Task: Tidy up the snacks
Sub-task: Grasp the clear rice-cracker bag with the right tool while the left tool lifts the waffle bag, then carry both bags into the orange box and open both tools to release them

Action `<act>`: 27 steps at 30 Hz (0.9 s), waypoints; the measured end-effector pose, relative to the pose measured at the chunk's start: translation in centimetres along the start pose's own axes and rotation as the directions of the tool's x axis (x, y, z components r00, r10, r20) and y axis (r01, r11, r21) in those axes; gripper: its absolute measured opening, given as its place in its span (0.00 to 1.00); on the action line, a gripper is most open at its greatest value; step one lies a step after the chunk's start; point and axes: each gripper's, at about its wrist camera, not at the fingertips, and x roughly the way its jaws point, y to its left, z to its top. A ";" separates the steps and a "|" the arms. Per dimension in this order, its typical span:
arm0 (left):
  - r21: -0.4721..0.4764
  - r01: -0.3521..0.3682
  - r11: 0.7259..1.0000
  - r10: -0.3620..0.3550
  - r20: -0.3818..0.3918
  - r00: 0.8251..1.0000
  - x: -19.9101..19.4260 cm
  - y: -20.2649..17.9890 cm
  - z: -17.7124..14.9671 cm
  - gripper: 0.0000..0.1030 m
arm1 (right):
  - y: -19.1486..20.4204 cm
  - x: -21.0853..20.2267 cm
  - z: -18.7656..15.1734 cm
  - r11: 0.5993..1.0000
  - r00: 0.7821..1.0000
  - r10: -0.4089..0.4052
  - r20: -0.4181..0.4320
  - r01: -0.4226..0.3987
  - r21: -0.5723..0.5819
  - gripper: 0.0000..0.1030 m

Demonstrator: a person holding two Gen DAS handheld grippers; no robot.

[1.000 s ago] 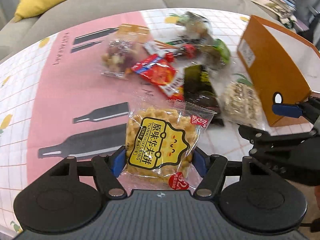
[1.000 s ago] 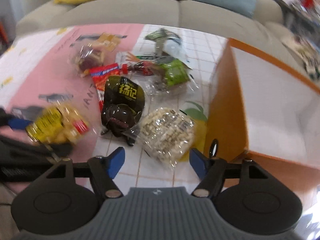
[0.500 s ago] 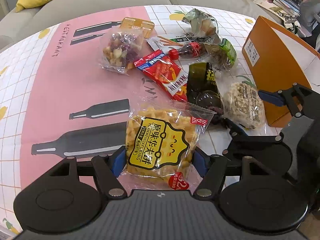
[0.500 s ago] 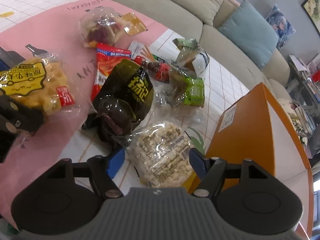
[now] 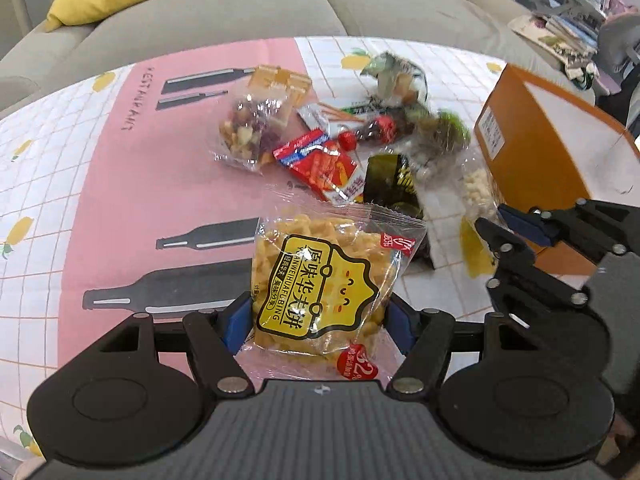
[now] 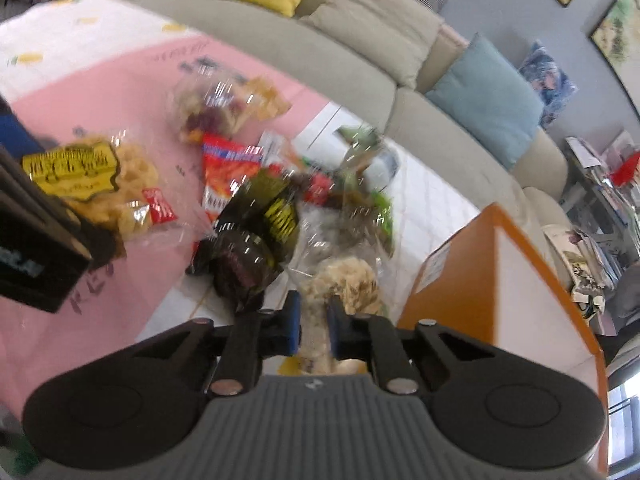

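My left gripper (image 5: 318, 316) is shut on a yellow waffle-snack packet (image 5: 320, 284), its blue pads pressing on both sides, and holds it just above the pink tablecloth; the right wrist view shows that packet (image 6: 92, 176) at far left. My right gripper (image 6: 313, 326) is closing its jaws, and the pads pinch a clear packet of pale puffed-rice snack (image 6: 348, 280) beside the orange box (image 6: 452, 288). In the left wrist view the right gripper (image 5: 500, 222) sits at the right, against the rice packet (image 5: 476, 188).
Loose snacks lie mid-table: a black packet (image 5: 390, 184), a red packet (image 5: 324, 168), a clear bag of mixed nuts (image 5: 252, 132) and a green packet (image 5: 444, 132). The orange box (image 5: 532, 152) stands open at the right. A grey sofa (image 5: 240, 4) runs behind the table.
The right gripper's jaws went from wide open to pinched on the rice packet, and the gripper rolled. The left gripper rose a little with the yellow packet.
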 end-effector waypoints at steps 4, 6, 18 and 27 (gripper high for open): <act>-0.024 0.020 0.999 -0.020 0.016 1.000 -1.3 -0.3 0.2 0.76 | -2.6 -2.3 0.7 0.989 0.998 0.067 0.018 -0.069 0.128 0.09; -0.037 0.034 0.999 -0.033 0.022 0.999 -2.0 -0.5 0.2 0.76 | -3.8 -3.1 0.8 0.977 0.994 0.105 0.022 -0.107 0.185 0.08; -0.085 0.140 0.987 -0.131 0.106 0.986 -7.2 -3.1 3.1 0.76 | -11.9 -9.8 2.0 0.837 0.938 0.296 0.177 -0.345 0.424 0.08; 0.025 0.266 0.964 -0.267 0.146 0.953 -9.0 -9.9 8.4 0.76 | -20.0 -13.5 1.3 0.823 0.958 0.190 0.216 -0.275 0.497 0.08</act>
